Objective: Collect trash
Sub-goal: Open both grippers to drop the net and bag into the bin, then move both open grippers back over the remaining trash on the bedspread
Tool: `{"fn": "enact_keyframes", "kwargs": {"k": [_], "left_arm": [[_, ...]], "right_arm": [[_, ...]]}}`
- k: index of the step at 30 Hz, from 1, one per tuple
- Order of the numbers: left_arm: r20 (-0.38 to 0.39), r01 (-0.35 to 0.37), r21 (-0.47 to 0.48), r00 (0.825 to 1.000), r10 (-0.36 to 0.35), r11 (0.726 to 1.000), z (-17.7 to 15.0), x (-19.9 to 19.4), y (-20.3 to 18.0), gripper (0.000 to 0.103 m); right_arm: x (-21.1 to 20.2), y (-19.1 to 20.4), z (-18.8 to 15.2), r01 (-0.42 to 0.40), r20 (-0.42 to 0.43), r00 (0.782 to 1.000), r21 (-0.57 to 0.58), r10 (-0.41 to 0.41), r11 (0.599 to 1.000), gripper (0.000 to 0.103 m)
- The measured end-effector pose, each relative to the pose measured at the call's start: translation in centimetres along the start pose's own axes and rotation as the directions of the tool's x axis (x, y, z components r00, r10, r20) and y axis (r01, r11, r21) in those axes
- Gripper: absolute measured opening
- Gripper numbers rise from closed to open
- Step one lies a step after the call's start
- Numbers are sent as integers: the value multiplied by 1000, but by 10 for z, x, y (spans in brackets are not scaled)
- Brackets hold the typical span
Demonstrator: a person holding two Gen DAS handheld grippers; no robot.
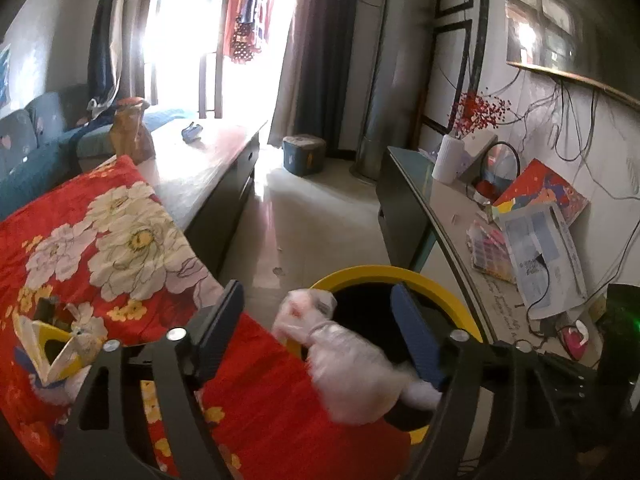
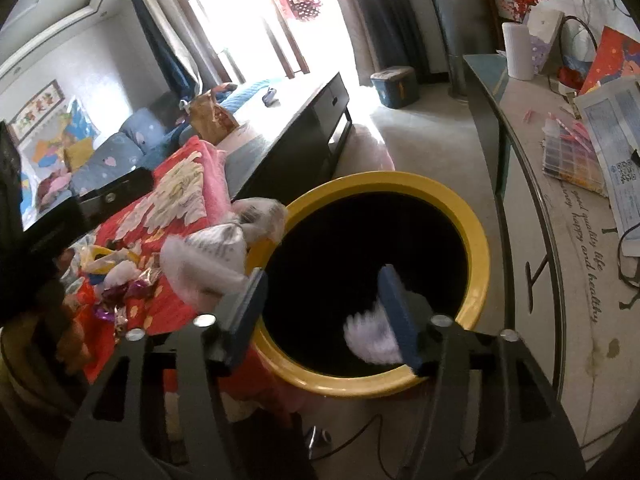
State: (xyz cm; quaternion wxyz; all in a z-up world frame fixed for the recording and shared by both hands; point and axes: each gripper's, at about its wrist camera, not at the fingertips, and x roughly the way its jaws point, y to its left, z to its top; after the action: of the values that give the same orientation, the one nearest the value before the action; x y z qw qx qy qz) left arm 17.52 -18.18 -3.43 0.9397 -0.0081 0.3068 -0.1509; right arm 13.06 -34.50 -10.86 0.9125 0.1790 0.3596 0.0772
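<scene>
A yellow-rimmed bin (image 2: pixel 476 236) with a dark inside stands on the floor beside a red floral cloth (image 1: pixel 100 240); its rim shows in the left wrist view (image 1: pixel 436 280). My left gripper (image 1: pixel 320 320) is open, and a blurred clear plastic bag (image 1: pixel 348 360) hangs between its fingers at the bin's edge, apart from both pads. My right gripper (image 2: pixel 324 300) is open over the bin mouth. A blurred white scrap (image 2: pixel 372 340) is inside the bin by its right finger. The plastic bag also shows in the right wrist view (image 2: pixel 216 256) at the bin's left rim.
More trash lies on the red cloth: a torn yellow and blue box (image 1: pixel 48 352) and shiny foil wrappers (image 2: pixel 128 296). A long coffee table (image 1: pixel 208 160) stands behind. A glass-topped side table (image 2: pixel 560 208) with papers runs along the right. A blue storage box (image 1: pixel 304 154) sits on the floor.
</scene>
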Motion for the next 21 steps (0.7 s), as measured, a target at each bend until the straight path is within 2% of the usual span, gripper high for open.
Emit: {"fn": "enact_keyframes", "kwargs": {"k": [3, 9, 11, 21], "left_arm": [[20, 1, -20, 1000, -1, 1000, -2, -11, 9, 84], [51, -8, -40, 999, 10, 999, -5, -32, 23, 89], [62, -15, -49, 998, 18, 999, -5, -40, 27, 90], [98, -56, -90, 993, 65, 994, -12, -69, 51, 91]], "right_arm": [[-1, 6, -1, 1, 9, 1000, -19, 0, 1000, 58], [-6, 25, -1, -6, 40, 999, -75, 9, 997, 63], [-8, 31, -2, -3, 52, 999, -92, 8, 996, 67], [-20, 56, -3, -28, 102, 994, -146, 43, 989, 69]]}}
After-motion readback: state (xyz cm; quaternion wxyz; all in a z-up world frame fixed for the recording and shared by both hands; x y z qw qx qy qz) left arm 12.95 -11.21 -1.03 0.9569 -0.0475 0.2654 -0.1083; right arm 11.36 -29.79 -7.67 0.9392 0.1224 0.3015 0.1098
